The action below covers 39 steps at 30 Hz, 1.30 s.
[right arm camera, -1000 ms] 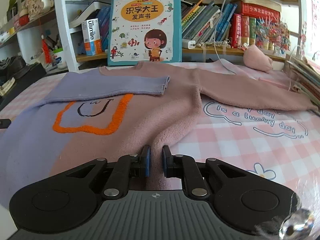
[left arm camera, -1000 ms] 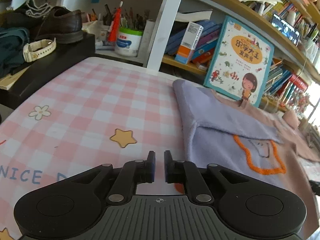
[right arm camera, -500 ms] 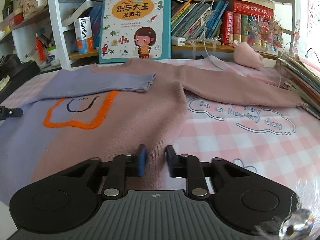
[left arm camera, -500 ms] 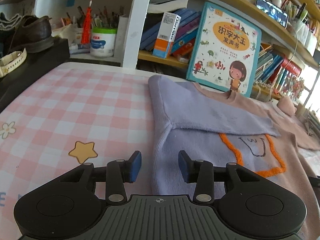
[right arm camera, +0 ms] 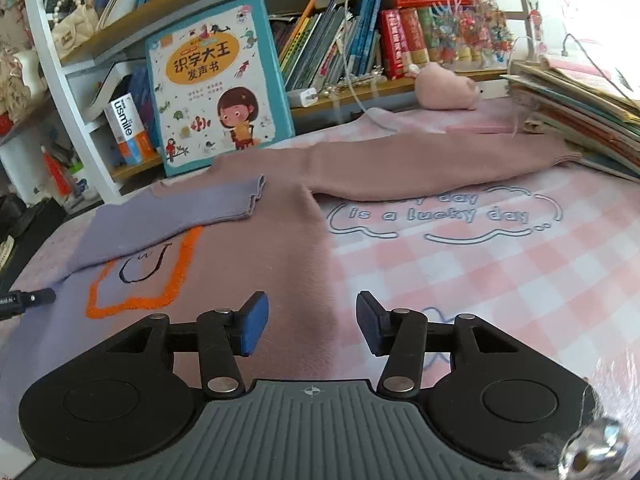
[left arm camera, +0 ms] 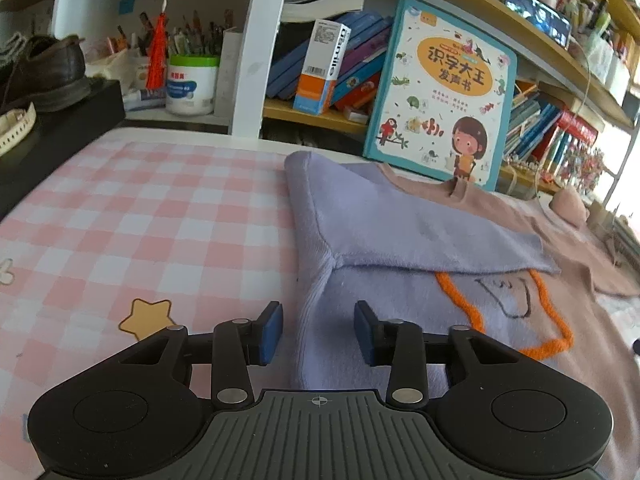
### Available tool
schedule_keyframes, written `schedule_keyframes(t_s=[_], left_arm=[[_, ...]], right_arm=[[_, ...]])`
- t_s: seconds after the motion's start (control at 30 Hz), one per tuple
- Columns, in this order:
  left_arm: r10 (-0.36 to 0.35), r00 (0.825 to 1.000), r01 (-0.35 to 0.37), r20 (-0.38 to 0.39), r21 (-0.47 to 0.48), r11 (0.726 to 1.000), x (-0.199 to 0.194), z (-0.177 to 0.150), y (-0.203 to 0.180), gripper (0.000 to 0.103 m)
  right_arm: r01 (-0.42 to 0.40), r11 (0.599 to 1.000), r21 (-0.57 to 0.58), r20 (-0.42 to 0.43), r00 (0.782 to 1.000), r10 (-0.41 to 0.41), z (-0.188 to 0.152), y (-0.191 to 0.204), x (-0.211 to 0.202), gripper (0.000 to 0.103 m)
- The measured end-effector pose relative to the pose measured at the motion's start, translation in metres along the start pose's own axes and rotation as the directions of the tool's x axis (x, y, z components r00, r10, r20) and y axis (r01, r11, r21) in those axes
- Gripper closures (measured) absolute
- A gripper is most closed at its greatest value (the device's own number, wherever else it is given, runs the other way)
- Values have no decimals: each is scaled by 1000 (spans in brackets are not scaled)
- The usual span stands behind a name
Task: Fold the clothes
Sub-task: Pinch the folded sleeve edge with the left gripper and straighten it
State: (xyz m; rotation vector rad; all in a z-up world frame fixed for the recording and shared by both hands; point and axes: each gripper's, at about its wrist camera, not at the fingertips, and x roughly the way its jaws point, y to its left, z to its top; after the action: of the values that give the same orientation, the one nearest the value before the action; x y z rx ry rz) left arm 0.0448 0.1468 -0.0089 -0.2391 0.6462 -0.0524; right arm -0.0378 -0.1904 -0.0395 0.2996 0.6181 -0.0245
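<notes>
Left claw [left arm camera: 318, 328] closing astride sweater [left arm camera: 400, 240] side edge, right claw [right arm camera: 308, 322] opening over opposite edge, neither gripping.

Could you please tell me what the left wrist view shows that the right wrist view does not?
Only the left wrist view shows the brown shoe, the yellow star on the checked cloth, and the left gripper, its jaws closing around the sweater's purple side edge without pressing it.

Only the right wrist view shows the outstretched pink sleeve, the pink plush toy, and the right gripper, its jaws opening over the pink hem.

Both show the sweater and the picture book.
</notes>
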Motion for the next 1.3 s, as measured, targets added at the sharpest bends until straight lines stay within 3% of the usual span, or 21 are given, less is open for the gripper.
schedule_keyframes(t_s=[0.1, 0.17, 0.23, 0.33, 0.47, 0.67, 0.87, 1.3], left_arm=[[-21, 1000, 20, -4, -42, 999, 0, -4, -1, 88], [-24, 1000, 24, -2, -18, 1000, -4, -10, -10, 98], [-49, 999, 49, 0, -13, 999, -10, -15, -15, 99], [-10, 1000, 11, 23, -18, 1000, -22, -21, -11, 99], [-13, 1000, 15, 15, -117, 993, -29, -22, 15, 99], [59, 998, -55, 29, -115, 992, -35, -20, 31, 99], [36, 999, -31, 32, -160, 987, -31, -18, 49, 98], [46, 998, -40, 43, -116, 992, -15, -8, 44, 98]], right_arm=[[14, 999, -44, -27, 1000, -15, -4, 8, 9, 59], [28, 995, -99, -17, 999, -30, -9, 16, 9, 67], [41, 989, -141, -16, 999, -43, -11, 22, 9, 77], [13, 991, -136, -29, 999, -17, -12, 21, 7, 89], [-20, 990, -137, -38, 999, 15, -15, 25, 5, 90], [-63, 978, -199, -42, 998, 55, -22, 54, 8, 90], [-64, 972, -226, -31, 998, 58, -21, 66, 16, 90], [-23, 969, -244, -2, 1000, 23, -20, 68, 22, 91]])
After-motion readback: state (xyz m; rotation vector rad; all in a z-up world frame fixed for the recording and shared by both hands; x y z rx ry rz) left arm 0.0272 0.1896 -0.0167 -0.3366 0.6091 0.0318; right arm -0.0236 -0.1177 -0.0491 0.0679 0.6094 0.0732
